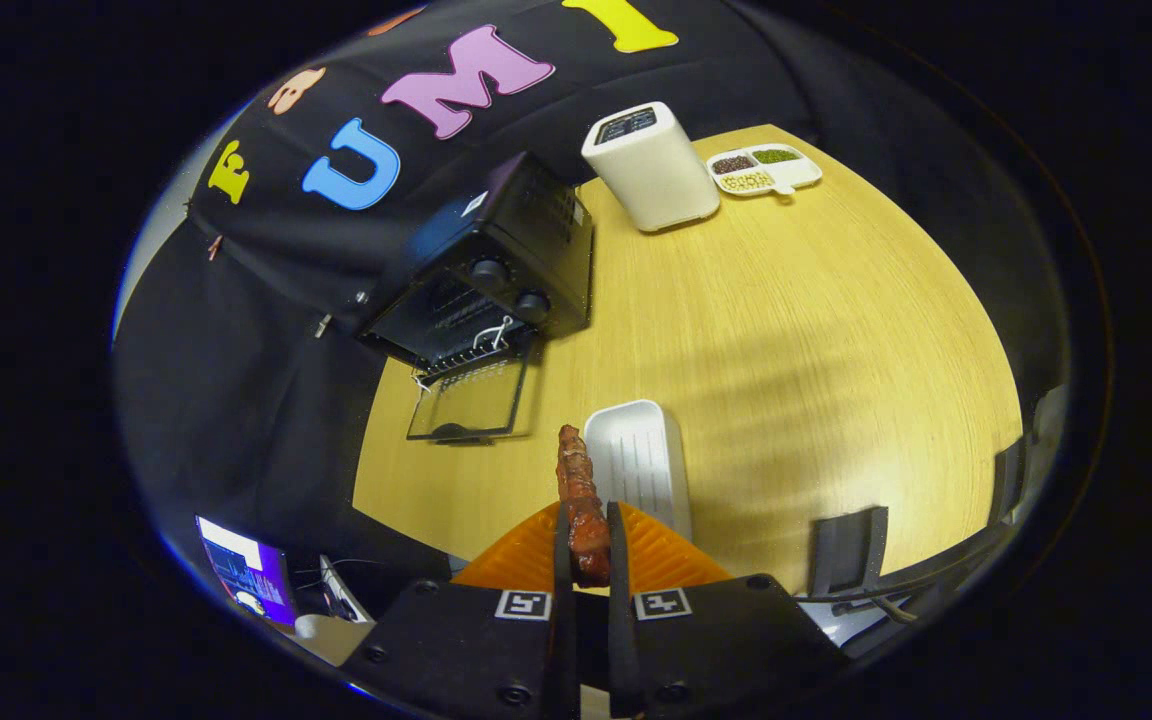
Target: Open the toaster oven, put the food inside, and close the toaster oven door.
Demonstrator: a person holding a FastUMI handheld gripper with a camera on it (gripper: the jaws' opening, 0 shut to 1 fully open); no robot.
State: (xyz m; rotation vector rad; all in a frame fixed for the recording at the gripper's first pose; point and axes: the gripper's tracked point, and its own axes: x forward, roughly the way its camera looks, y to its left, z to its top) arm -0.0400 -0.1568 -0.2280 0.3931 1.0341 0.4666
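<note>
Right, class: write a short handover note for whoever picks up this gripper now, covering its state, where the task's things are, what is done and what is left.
Gripper: shut on the reddish food stick, both fingers pressing on it, held raised above the table.
Toaster oven: beyond the fingers, its glass door dropped open.
White ribbed tray: just ahead of the fingers, beside the stick's tip.
Done: door opened, food picked up.
Left: carry the food into the oven, release it, close the door.
</note>
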